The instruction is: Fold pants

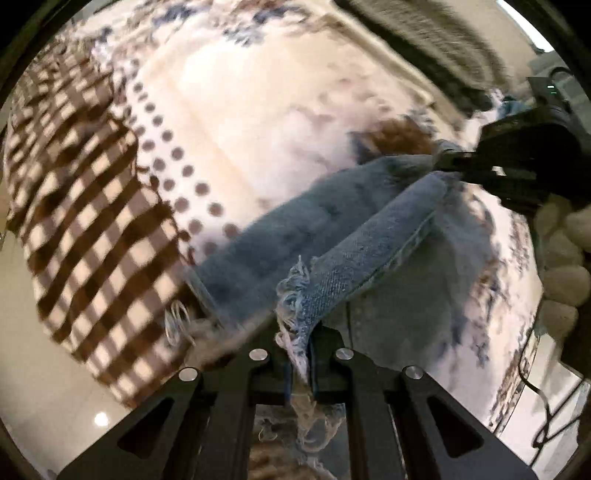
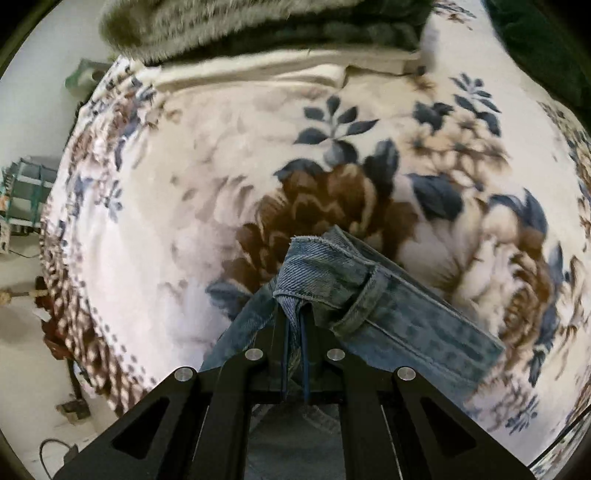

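Observation:
Blue denim pants (image 1: 354, 243) hang stretched between my two grippers above a floral blanket (image 1: 258, 122). My left gripper (image 1: 301, 350) is shut on the frayed hem of a pant leg. My right gripper (image 2: 295, 325) is shut on the waistband end of the pants (image 2: 369, 295), next to a belt loop. In the left wrist view the right gripper (image 1: 454, 162) shows at the upper right, clamped on the far end of the denim, held by a white-gloved hand (image 1: 565, 258).
The blanket (image 2: 184, 192) has brown flowers, blue leaves and a checked, dotted border (image 1: 85, 206). A grey fluffy cushion (image 2: 258, 26) lies at the far edge. Pale floor (image 1: 55, 387) and cables (image 1: 546, 417) are beside the bed.

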A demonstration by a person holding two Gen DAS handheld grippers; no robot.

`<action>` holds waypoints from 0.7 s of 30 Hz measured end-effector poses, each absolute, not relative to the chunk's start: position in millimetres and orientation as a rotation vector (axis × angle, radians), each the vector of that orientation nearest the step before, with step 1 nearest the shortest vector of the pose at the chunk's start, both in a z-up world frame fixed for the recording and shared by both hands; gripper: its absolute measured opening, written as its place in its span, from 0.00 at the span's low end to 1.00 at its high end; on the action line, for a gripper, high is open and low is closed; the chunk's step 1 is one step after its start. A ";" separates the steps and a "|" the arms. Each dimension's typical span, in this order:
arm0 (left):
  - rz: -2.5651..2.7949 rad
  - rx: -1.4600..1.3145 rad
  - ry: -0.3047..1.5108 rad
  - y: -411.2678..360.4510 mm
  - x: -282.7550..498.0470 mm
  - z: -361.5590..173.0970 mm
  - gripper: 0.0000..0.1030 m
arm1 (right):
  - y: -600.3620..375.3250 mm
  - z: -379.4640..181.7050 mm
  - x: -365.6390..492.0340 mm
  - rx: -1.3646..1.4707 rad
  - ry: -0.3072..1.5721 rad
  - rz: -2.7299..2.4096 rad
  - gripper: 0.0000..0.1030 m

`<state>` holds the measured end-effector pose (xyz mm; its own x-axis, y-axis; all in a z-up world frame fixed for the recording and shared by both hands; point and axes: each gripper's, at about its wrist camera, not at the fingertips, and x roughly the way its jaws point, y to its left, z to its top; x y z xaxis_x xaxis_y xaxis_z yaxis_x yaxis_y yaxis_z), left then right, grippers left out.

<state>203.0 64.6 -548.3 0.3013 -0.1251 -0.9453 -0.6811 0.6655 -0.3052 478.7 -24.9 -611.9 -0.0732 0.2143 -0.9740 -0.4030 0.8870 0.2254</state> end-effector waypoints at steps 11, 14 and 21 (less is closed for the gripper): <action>0.485 -0.938 1.231 81.9 187.4 -568.3 0.23 | -16.4 -636.3 491.7 -0.103 1.670 0.567 0.34; 0.557 -0.969 1.195 87.3 170.8 -553.1 0.39 | -33.2 -619.2 495.8 -0.039 1.680 0.629 0.75; 0.673 -1.015 1.039 85.0 127.2 -502.5 0.75 | -124.0 -587.8 494.6 -0.017 1.628 0.687 0.90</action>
<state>127.2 85.0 -502.5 0.3840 -0.0037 -0.9233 -0.8442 0.4037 -0.3527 494.6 -124.0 -587.8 -0.1947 0.3712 -0.9079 -0.3920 0.8190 0.4189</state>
